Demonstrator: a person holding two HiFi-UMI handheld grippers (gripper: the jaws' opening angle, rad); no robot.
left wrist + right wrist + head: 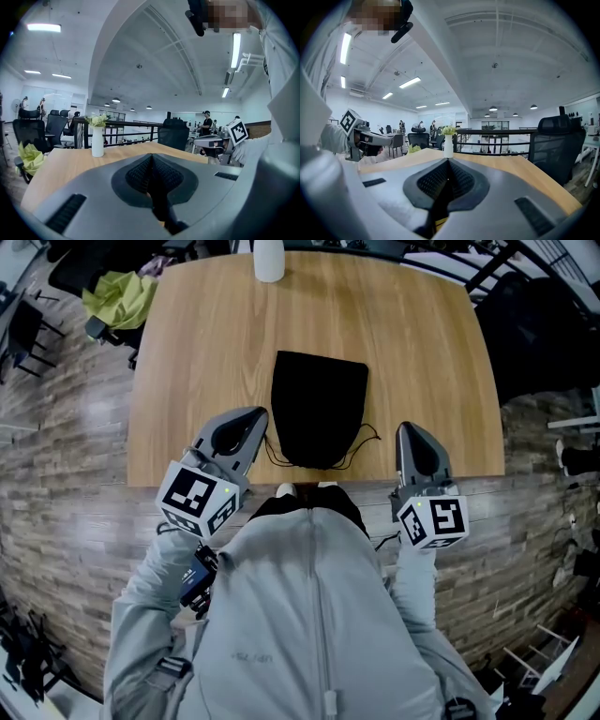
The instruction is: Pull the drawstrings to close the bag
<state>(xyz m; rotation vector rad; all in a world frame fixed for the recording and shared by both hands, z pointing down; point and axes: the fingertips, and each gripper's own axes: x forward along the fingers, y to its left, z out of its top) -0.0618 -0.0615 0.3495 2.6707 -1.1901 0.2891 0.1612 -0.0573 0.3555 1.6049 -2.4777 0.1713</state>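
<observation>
Bag sits at table edge between left gripper and right gripper, both jaws pressed together.

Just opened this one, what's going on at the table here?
A person at a wooden table has a hand-held tool in each hand. A black drawstring bag lies flat in front of them, its cords trailing loose from the near end. The left tool and the right tool sit either side of that end. Both are shut and look empty, so neither cord is gripped yet. A white vase stands at the far edge.
</observation>
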